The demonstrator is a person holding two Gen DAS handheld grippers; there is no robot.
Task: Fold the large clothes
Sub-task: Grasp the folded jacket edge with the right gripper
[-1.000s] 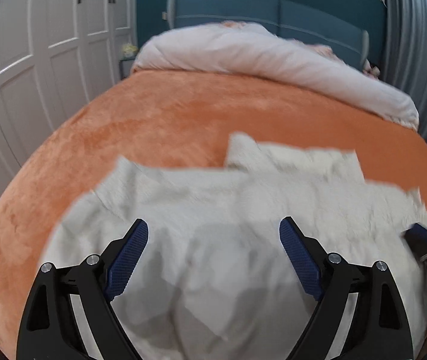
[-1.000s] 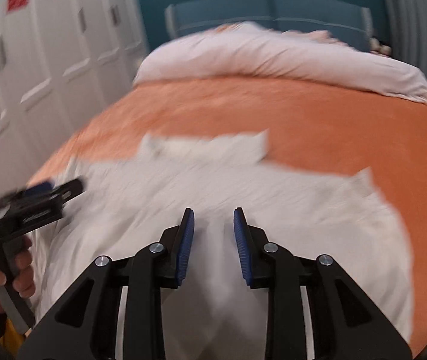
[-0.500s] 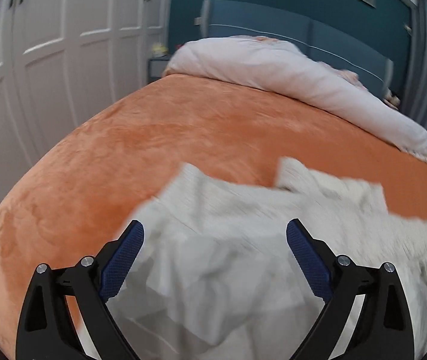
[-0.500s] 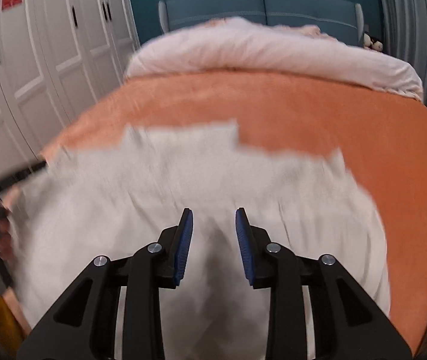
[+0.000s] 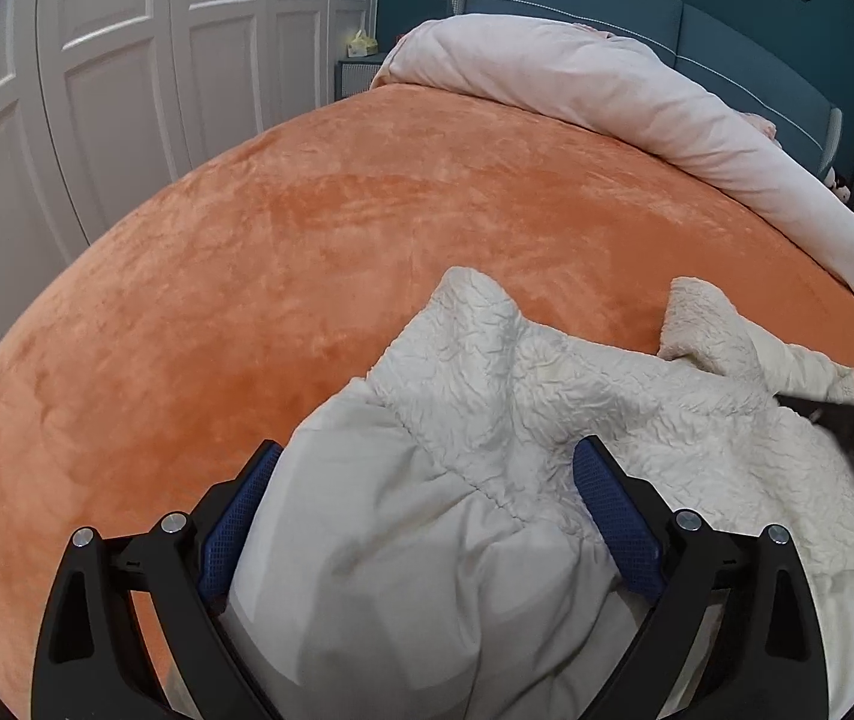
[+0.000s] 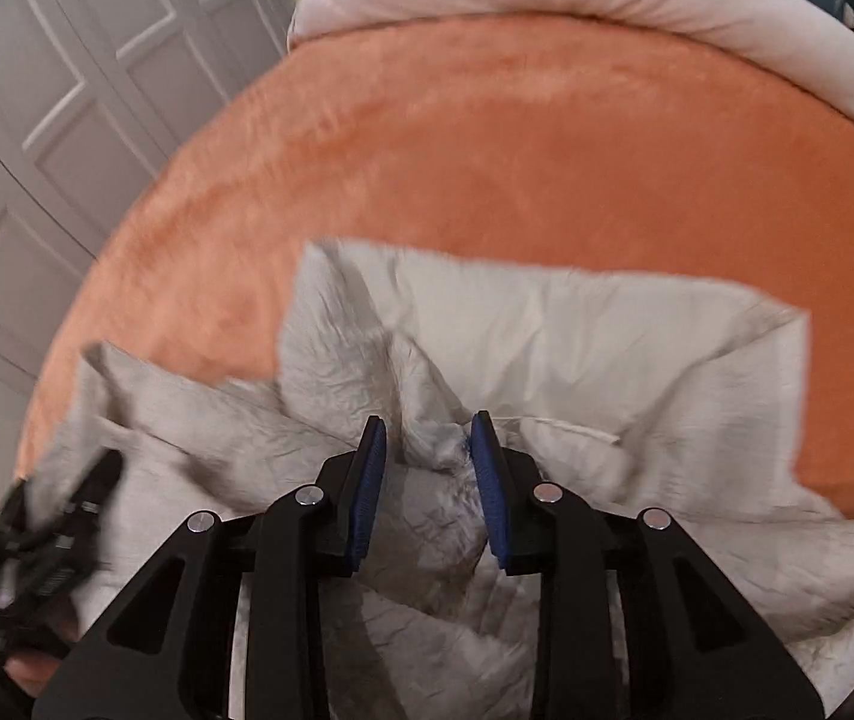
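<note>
A large cream-white padded garment (image 5: 547, 420) lies rumpled on an orange bedspread (image 5: 307, 228); its smooth side and its crinkled lining both show. My left gripper (image 5: 427, 480) is wide open over the garment's near part, fingers on either side of a fabric bulge. My right gripper (image 6: 427, 450) hangs over the garment (image 6: 547, 348) with its jaws narrowly apart and a ridge of fabric between the pads; no grip shows. The right gripper's tip (image 5: 847, 426) shows at the right edge of the left wrist view. The left gripper (image 6: 55, 522) shows blurred at the lower left of the right wrist view.
A pale pink duvet (image 5: 607, 78) is rolled up across the head of the bed, before a blue headboard (image 5: 607, 6). White wardrobe doors (image 5: 97, 60) stand along the left. A bedside stand with a tissue box (image 5: 361, 45) stands in the corner.
The garment has been pulled nearer and bunched, with a flat panel now folded across its far side. Both grippers have dropped closer to it. The right jaws have opened slightly.
</note>
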